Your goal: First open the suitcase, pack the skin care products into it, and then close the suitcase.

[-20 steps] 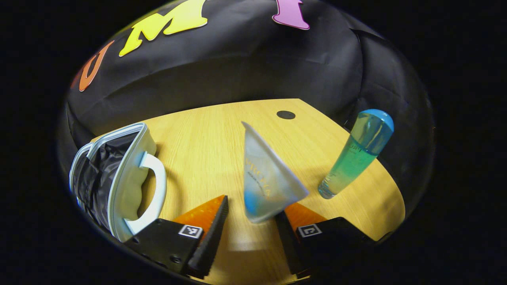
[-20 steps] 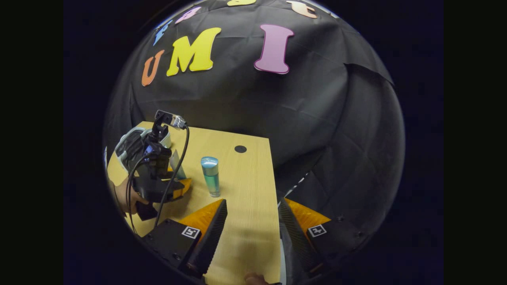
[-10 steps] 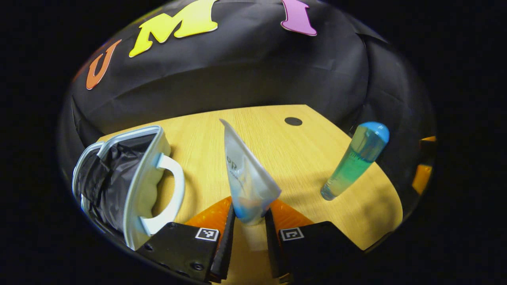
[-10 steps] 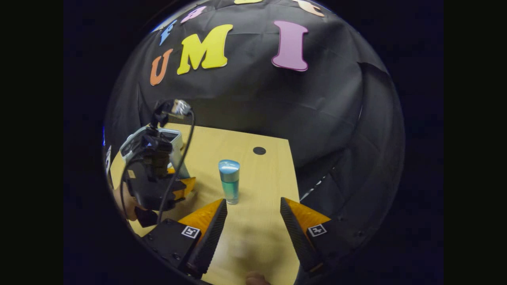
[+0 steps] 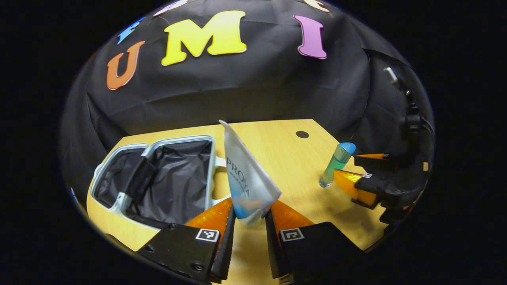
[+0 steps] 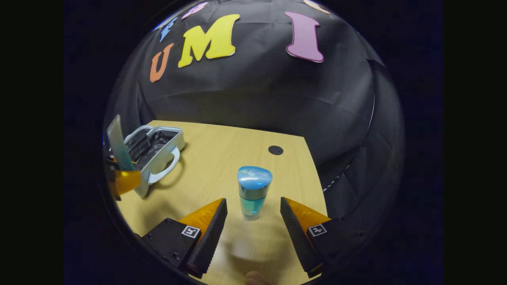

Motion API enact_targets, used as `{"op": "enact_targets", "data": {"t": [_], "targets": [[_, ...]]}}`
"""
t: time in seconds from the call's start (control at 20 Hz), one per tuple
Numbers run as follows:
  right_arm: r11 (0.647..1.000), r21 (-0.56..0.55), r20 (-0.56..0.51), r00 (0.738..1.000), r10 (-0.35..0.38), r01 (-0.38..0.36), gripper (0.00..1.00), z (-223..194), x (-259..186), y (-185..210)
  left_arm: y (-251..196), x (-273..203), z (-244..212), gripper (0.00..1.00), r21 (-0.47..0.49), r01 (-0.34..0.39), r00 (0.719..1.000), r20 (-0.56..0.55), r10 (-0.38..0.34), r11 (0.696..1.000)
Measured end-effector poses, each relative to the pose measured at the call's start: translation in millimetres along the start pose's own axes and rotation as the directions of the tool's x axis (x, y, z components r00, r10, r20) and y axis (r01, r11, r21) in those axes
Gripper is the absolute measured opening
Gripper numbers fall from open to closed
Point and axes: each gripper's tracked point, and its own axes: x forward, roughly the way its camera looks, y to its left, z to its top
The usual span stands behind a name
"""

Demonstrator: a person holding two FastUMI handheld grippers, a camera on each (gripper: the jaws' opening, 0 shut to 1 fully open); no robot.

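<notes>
My left gripper (image 5: 250, 233) is shut on the cap end of a frosted white-and-blue tube (image 5: 244, 174), which it holds upright above the table. To its left the small pale-blue suitcase (image 5: 158, 182) lies open, showing its black lining. In the right gripper view the suitcase (image 6: 156, 148) sits at the far left with the tube (image 6: 117, 147) raised beside it. A tall blue-green bottle (image 6: 252, 192) with a blue cap stands upright just ahead of my right gripper (image 6: 253, 231), which is open with its fingers on either side of the bottle. The left gripper view has the bottle (image 5: 337, 164) and the right gripper (image 5: 358, 174) at the right.
The wooden table (image 6: 222, 158) has a round black grommet (image 6: 275, 150) near its far edge. Its right edge drops off close to the bottle. Black cloth walls close in behind and to the right.
My left gripper closed on the tube and lifted it toward the suitcase, which now shows its open inside. My right gripper moved in until the bottle stands between its open fingers.
</notes>
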Motion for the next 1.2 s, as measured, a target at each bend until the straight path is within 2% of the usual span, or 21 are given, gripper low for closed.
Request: {"op": "enact_targets", "data": {"t": [0.2,0.35,0.5,0.6,0.65,0.9,1.2], "targets": [[1.0,0.015,0.012,1.0,-0.024,0.024,0.8,-4,20,5,42,-38,-8,0.42,-0.04,-0.062,0.998,-0.023,0.061,0.997],[0.999,0.038,-0.011,1.0,-0.017,0.017,0.68,-12,29,12,75,-58,-9,0.42,-0.033,-0.11,0.994,-0.034,0.108,0.993],[0.998,0.059,-0.009,0.999,-0.037,0.037,0.67,-13,33,10,97,-76,-5,0.41,-0.024,-0.14,0.99,-0.024,0.139,0.99],[0.996,0.08,0.006,0.999,-0.04,0.039,0.57,-9,32,7,107,-81,-5,0.41,-0.019,-0.15,0.989,-0.023,0.149,0.989],[0.995,0.09,0.004,0.999,-0.039,0.038,0.41,-10,35,7,110,-82,-7,0.41,-0.012,-0.153,0.988,-0.026,0.153,0.988],[0.992,0.106,-0.004,0.997,-0.072,0.072,0.4,-17,13,4,132,-81,-5,0.42,-0.001,-0.149,0.988,-0.028,0.149,0.989],[0.993,0.087,0.044,0.995,-0.088,0.084,0.4,-5,-57,23,168,-58,5,0.42,0.013,-0.137,0.99,-0.034,0.138,0.99]]}}
